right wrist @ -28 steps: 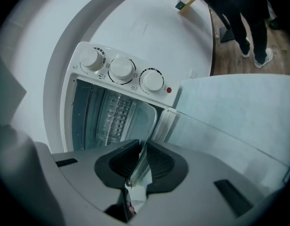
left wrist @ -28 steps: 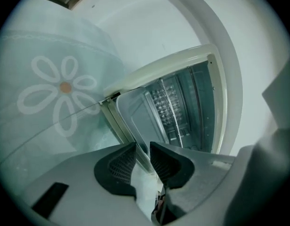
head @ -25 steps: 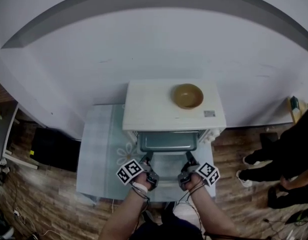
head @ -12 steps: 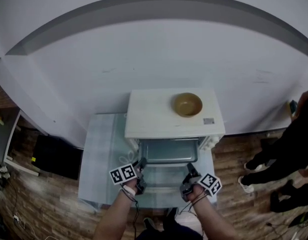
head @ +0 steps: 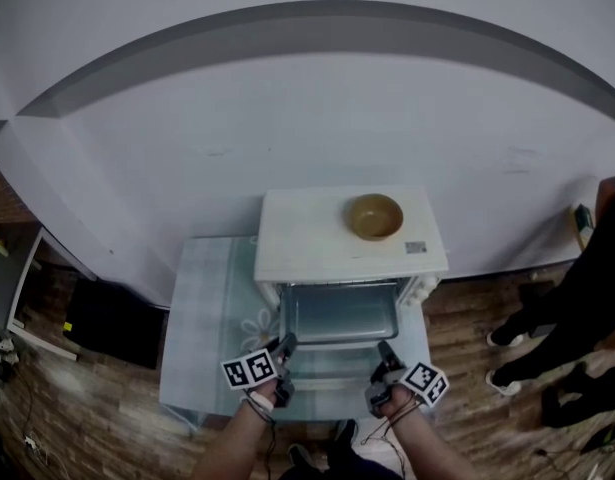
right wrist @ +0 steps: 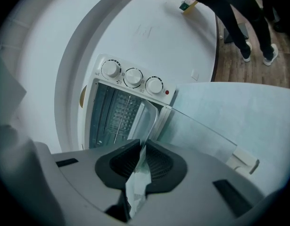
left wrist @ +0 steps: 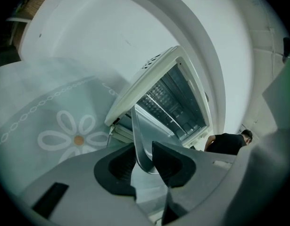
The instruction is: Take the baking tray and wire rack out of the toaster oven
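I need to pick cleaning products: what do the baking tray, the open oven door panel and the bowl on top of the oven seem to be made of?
Baking tray: thin metal, likely aluminium or steel, judging by its dull grey sheen and rolled rim. Door panel: clear glass, since the tablecloth shows through it. Bowl: matt tan, either wood or ceramic; the look leaves it open.

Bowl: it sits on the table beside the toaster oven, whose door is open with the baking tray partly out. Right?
No. The head view shows the bowl on top of the toaster oven, not on the table beside it. The door is open with the baking tray partly out.
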A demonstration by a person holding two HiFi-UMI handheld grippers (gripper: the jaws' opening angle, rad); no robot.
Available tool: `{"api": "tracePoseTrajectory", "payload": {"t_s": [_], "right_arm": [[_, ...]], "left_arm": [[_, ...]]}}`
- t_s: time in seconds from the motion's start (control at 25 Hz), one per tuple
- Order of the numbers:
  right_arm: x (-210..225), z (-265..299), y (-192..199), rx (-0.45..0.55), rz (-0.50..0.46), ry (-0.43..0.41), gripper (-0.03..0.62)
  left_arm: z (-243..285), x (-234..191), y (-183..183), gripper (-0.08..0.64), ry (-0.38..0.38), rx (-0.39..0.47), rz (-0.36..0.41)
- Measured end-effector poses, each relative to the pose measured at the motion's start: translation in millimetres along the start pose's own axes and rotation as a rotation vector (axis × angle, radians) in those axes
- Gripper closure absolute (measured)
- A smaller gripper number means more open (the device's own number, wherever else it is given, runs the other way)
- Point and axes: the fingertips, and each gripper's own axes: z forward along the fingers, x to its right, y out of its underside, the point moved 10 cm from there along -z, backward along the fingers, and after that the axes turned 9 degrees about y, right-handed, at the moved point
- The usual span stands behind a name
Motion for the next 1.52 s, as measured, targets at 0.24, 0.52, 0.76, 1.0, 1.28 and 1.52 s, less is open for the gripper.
{"api": "tracePoseTrajectory", "payload": {"t_s": [0.24, 0.52, 0.76, 1.0, 1.28, 1.52], "right_arm": [[1, -19, 7, 0.014, -0.006, 0.002, 0.546], [14, -44, 24, 0.018, -0.014, 0.003, 0.545], [14, -62, 35, 0.027, -0.011, -0.019, 0.540], [14, -89, 55, 0.044, -0.026, -0.022, 0.535], [-9, -104, 85, 0.019, -0.117, -0.041, 0.536], [-38, -97, 139, -0.063, -0.155, -0.083, 0.537]], "left_arm": [[-16, 8, 10, 0.451, 0.021, 0.017, -0.023], [-40, 13, 30, 0.453, 0.066, 0.035, -0.030], [-57, 24, 35, 0.448, 0.110, 0.053, 0.014], [-85, 29, 44, 0.449, 0.145, 0.058, 0.067], [-142, 21, 48, 0.448, 0.142, 0.128, 0.061], [-214, 4, 41, 0.448, 0.096, 0.213, 0.065]]}}
